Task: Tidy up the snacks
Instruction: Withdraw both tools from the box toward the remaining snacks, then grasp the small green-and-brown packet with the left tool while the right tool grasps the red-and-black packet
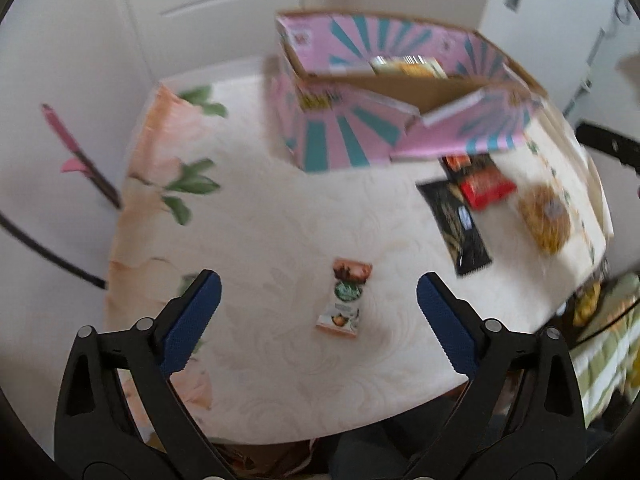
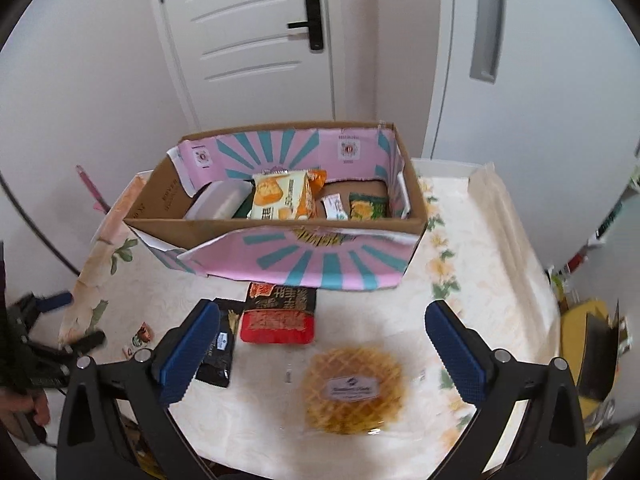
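A pink and teal cardboard box (image 2: 320, 264) stands open at the back of the table and holds several snack packs, among them a yellow bag (image 2: 280, 196); it also shows in the left wrist view (image 1: 340, 140). My left gripper (image 1: 318, 304) is open and empty above a small snack pack (image 1: 346, 300). My right gripper (image 2: 322, 340) is open and empty above a round waffle pack (image 2: 354, 388). A red pack (image 2: 278, 326), a dark pack (image 2: 280, 296) and a black pack (image 2: 218, 356) lie in front of the box.
The table has a cream floral cloth (image 2: 480, 264). A white door (image 2: 248, 40) and white walls stand behind it. The left gripper shows at the left edge of the right wrist view (image 2: 44, 312). Clutter lies beyond the table's right edge (image 2: 588, 336).
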Tool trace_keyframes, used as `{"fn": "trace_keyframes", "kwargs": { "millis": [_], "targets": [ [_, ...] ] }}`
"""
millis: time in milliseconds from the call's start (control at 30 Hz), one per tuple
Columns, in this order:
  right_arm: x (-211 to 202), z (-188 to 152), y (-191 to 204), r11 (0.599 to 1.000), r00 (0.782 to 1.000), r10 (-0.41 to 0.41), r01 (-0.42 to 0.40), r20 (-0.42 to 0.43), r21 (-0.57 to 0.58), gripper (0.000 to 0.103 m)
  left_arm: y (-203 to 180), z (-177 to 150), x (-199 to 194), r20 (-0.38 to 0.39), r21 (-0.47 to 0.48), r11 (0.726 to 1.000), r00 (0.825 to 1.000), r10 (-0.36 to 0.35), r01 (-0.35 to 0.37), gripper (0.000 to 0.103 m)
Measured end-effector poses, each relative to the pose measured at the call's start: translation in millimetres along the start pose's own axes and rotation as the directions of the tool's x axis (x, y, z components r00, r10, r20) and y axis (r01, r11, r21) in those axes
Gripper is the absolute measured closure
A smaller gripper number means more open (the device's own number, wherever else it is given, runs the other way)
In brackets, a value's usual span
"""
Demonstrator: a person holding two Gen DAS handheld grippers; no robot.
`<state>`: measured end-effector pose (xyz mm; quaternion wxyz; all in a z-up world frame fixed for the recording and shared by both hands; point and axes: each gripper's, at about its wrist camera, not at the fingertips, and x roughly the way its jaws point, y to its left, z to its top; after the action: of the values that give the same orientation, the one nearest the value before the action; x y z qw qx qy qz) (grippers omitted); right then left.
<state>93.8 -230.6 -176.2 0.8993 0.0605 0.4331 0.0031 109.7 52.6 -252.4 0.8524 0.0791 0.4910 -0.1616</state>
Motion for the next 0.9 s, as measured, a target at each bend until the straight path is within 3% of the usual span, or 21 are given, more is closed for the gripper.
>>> {"fn": "trace_keyframes", "kwargs": {
  "millis": [133, 400, 533, 667, 900],
  "targets": [
    [12.9, -12.6, 14.6, 0.999, 1.000, -0.022, 0.022, -0.010, 0.044, 0.001, -1.2, -8.5, 17.9, -0.024, 0.039, 0.999, 0.999, -0.033, 0.034, 0.018],
    [32.5, -33.7, 28.8, 0.994, 0.999, -0.032, 0.036, -0.040, 0.105, 0.001, -7.5, -14.3, 40.1, -0.043, 0.141, 0.987, 0.996, -0.077, 0.082, 0.027],
    [40.1, -39.0, 32.7, 0.991, 0.997, -0.045, 0.052, -0.058, 0.123, 0.001, -7.9, -15.1, 47.1, -0.064, 0.156, 0.981, 0.992, -0.105, 0.113, 0.050],
    [40.1, -40.6, 35.1, 0.989, 0.997, -0.056, 0.063, -0.056, 0.134, 0.001, -8.3, -15.7, 45.7, -0.057, 0.186, 0.975, 0.992, -0.111, 0.120, 0.067],
    [43.3, -42.7, 37.3, 0.986, 0.995, -0.072, 0.081, -0.065, 0.145, 0.001, 4.0, -10.2, 46.5, -0.075, 0.167, 0.977, 0.990, -0.121, 0.132, 0.083]
  ]
}}
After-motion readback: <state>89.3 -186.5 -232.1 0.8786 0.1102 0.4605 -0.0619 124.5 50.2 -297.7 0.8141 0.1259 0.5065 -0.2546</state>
